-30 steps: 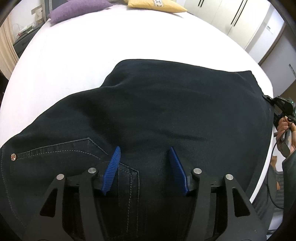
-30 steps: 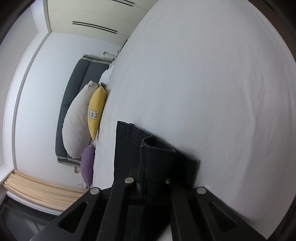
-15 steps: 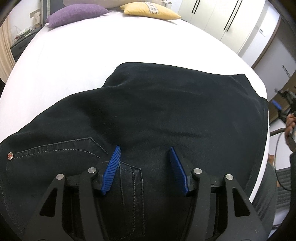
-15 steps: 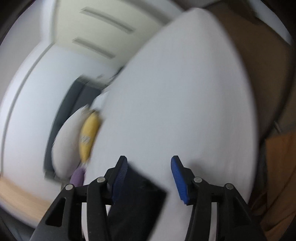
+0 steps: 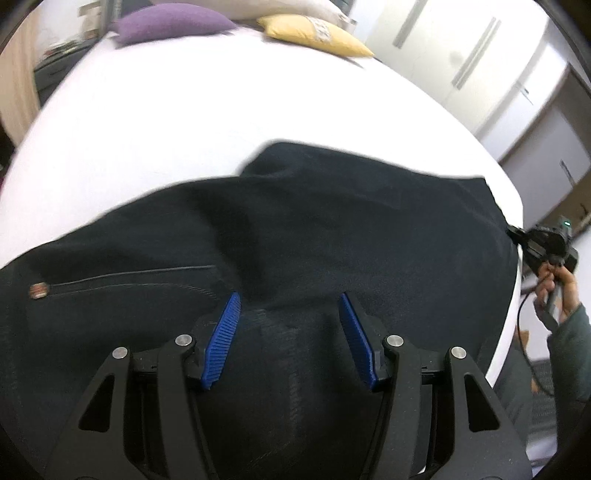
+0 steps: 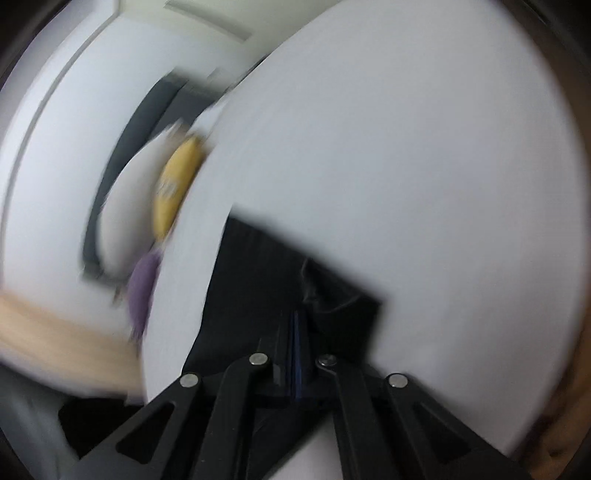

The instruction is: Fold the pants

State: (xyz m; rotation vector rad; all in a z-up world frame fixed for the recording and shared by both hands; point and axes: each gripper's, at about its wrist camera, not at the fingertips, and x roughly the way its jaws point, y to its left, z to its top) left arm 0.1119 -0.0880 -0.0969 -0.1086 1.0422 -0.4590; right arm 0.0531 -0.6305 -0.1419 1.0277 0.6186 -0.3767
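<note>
Left wrist view: dark pants sprawl over the white bed, filling the lower half. Left gripper sits half-spread above the fabric, nothing pinched. In the blurry right wrist view, the right gripper is closing, nearly together, with the hem corner between its jaws at lower center.

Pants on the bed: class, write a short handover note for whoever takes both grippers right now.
Left gripper: open over the waist end of the dark pants, nothing pinched.
Right gripper: jaws closing on the hem end.
Pants lie spread on the white bed; purple cushion and yellow cushion at the far end.
Done: no fold visible.
Left: carry the hem end over to the waist.
</note>
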